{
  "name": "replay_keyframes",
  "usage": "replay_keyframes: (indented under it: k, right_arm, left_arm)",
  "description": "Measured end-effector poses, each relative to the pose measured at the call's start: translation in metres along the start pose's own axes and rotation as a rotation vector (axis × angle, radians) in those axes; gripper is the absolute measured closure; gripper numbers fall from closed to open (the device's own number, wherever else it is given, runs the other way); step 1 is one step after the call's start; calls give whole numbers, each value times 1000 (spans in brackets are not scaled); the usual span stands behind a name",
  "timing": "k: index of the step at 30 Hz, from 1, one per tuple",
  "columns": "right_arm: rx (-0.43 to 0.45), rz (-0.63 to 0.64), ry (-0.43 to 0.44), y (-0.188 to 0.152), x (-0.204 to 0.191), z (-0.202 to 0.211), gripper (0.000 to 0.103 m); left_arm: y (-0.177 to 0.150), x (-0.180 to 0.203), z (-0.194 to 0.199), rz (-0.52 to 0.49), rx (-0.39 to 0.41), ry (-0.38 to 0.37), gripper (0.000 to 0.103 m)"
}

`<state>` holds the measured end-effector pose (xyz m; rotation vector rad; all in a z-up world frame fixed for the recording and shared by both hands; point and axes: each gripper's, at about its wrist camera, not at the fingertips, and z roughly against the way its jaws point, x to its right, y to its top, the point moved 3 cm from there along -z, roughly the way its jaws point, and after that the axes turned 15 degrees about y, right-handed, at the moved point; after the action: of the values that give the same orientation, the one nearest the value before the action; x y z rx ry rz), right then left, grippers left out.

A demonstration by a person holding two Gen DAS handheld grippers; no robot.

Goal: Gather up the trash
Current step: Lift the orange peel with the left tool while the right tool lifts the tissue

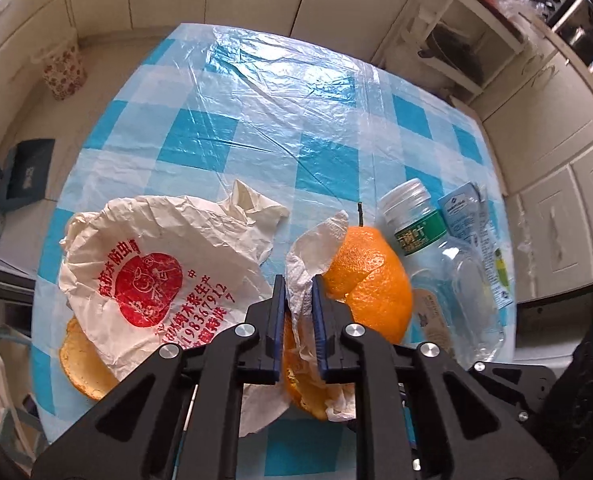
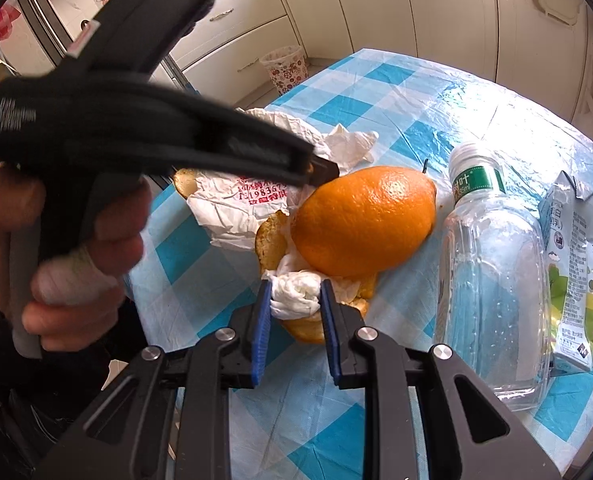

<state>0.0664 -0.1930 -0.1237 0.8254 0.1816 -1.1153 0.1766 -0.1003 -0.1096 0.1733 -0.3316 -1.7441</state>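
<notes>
My left gripper point(image 1: 299, 292) is shut on a crumpled white tissue point(image 1: 312, 248) that leans against a large domed orange peel point(image 1: 370, 280). In the right wrist view my right gripper point(image 2: 295, 294) is shut on a twisted wad of white tissue point(image 2: 296, 296) just in front of that peel point(image 2: 364, 220). The left gripper point(image 2: 324, 170), held by a hand point(image 2: 76, 260), reaches in from the left to the peel's far side. I cannot tell whether both hold the same tissue. A crumpled white bag with red print point(image 1: 148, 272) lies left of the peel over another peel piece point(image 1: 84, 364).
A clear plastic bottle with a green label point(image 2: 492, 280) and a milk carton point(image 2: 572, 280) lie right of the peel. The table wears a blue-and-white checked cloth point(image 1: 256, 120) under plastic film. A floral bin point(image 1: 62, 70) stands on the floor beyond; cabinets surround the table.
</notes>
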Motion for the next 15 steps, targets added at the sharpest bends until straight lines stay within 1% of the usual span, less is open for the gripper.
replay_keyframes:
  k: [1, 2, 6, 7, 8, 10, 11, 13, 14, 15]
  right_arm:
    - [1, -1, -1, 0, 1, 1, 78]
    - [2, -3, -2, -1, 2, 2, 78]
    - [3, -4, -1, -3, 2, 4, 78]
    - [1, -3, -1, -3, 1, 4, 78]
    - [0, -1, -2, -4, 0, 3, 78]
    - [1, 2, -3, -4, -2, 4, 78]
    - [3, 1, -2, -4, -3, 4, 78]
    - [10, -2, -2, -3, -3, 6, 78]
    - [14, -3, -1, -3, -3, 7, 78]
    - [16, -3, 1, -2, -3, 8, 78]
  left_arm:
    - [1, -4, 0, 21, -9, -33, 91]
    - [1, -6, 1, 32, -16, -45, 91]
    - [-1, -5, -2, 20, -25, -47, 90]
    - [-1, -4, -2, 14, -24, -38, 84]
    - [-1, -4, -3, 15, -27, -30, 76]
    - [0, -9, -5, 34, -28, -7, 69]
    - [1, -12, -6, 47, -26, 7, 69]
    - [3, -18, -3, 70, -28, -31, 69]
    - [4, -19, 1, 84, -16, -71, 68]
    - [5, -20, 10, 98, 14, -127, 66]
